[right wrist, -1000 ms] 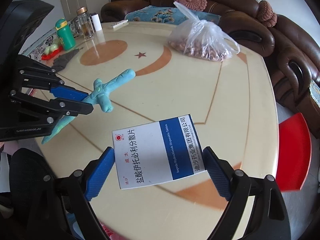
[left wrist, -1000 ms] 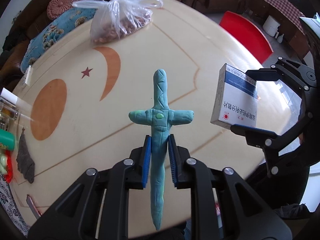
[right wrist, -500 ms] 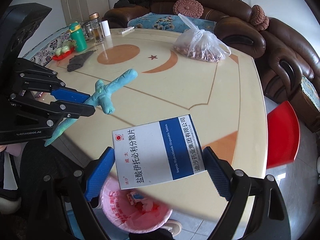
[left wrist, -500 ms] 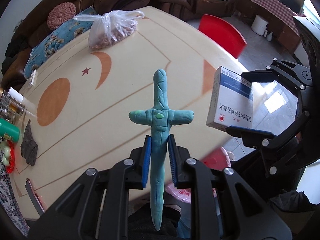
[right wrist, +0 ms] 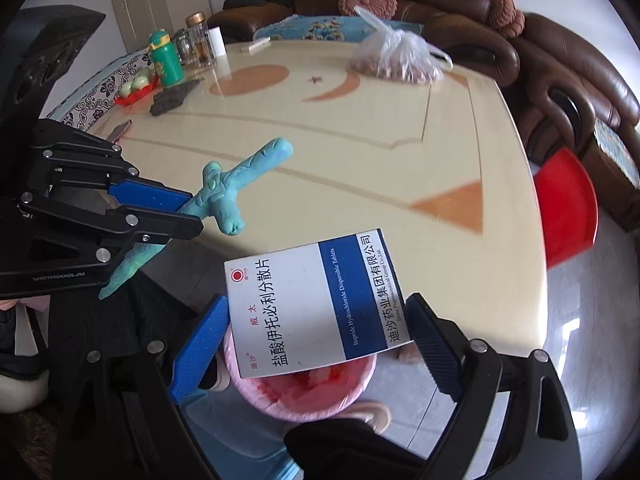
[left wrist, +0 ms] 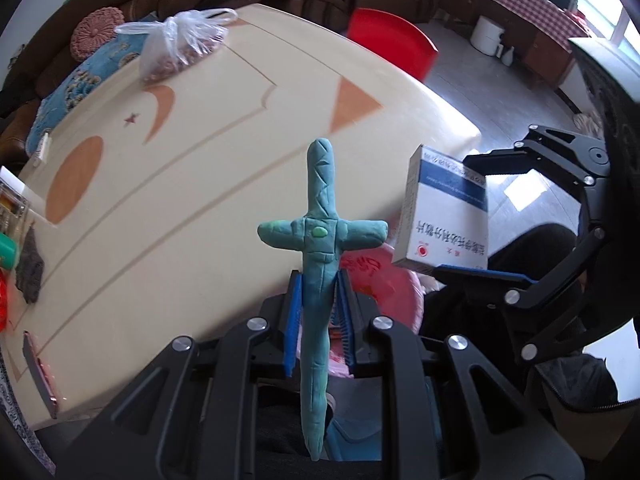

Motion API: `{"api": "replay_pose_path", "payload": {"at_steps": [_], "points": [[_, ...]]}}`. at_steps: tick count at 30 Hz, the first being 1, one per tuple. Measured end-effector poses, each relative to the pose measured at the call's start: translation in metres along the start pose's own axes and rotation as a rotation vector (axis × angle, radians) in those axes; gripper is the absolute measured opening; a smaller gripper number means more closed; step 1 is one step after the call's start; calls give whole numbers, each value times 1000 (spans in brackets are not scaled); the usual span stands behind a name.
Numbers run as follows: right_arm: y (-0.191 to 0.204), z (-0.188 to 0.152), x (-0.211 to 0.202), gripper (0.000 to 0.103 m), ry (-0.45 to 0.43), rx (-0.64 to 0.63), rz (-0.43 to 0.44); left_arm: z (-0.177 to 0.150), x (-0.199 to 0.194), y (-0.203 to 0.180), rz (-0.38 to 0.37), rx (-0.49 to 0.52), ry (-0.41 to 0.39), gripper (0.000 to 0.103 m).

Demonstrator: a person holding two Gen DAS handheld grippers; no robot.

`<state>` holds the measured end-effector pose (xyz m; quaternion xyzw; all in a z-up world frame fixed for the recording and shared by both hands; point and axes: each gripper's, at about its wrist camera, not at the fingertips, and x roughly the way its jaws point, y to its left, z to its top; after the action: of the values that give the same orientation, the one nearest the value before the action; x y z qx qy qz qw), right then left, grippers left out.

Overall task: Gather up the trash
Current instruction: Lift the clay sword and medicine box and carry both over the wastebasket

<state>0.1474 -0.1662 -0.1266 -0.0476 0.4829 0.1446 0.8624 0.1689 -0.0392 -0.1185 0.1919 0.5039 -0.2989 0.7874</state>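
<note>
While both loads are hanging over the pink-lined waste bin (right wrist: 304, 396), the left gripper (left wrist: 319, 312) is pinching a soft teal modelling-clay cross (left wrist: 320, 232) at its shaft — dentable, so lightly — and the right gripper (right wrist: 316, 344) is clamping a light, crushable white-and-blue cardboard medicine box (right wrist: 316, 300) by its ends.

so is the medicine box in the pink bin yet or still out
Still out. The medicine box is held between the right gripper pads, in the air above the pink bin, which shows below it.

Medicine box (right wrist: 316, 300) above bin (right wrist: 308, 396), beside table (right wrist: 360, 152).
</note>
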Motion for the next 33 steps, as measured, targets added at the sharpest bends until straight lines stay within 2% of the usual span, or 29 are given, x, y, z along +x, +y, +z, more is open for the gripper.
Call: {"api": "replay_pose_path", "payload": {"at_steps": [9, 21, 26, 30, 33], "points": [[4, -48, 25, 86, 61, 57, 2, -36, 42, -15, -61, 19, 50, 19], [-6, -88, 90, 86, 169, 117, 20, -69, 116, -15, -154, -9, 153, 18], [-16, -96, 124, 86, 214, 146, 25, -65, 140, -9, -157, -33, 154, 18], [-26, -98, 147, 86, 241, 171, 44, -67, 148, -3, -148, -53, 124, 18], [-30, -102, 162, 86, 254, 182, 56, -75, 155, 3, -188, -91, 117, 18]]}}
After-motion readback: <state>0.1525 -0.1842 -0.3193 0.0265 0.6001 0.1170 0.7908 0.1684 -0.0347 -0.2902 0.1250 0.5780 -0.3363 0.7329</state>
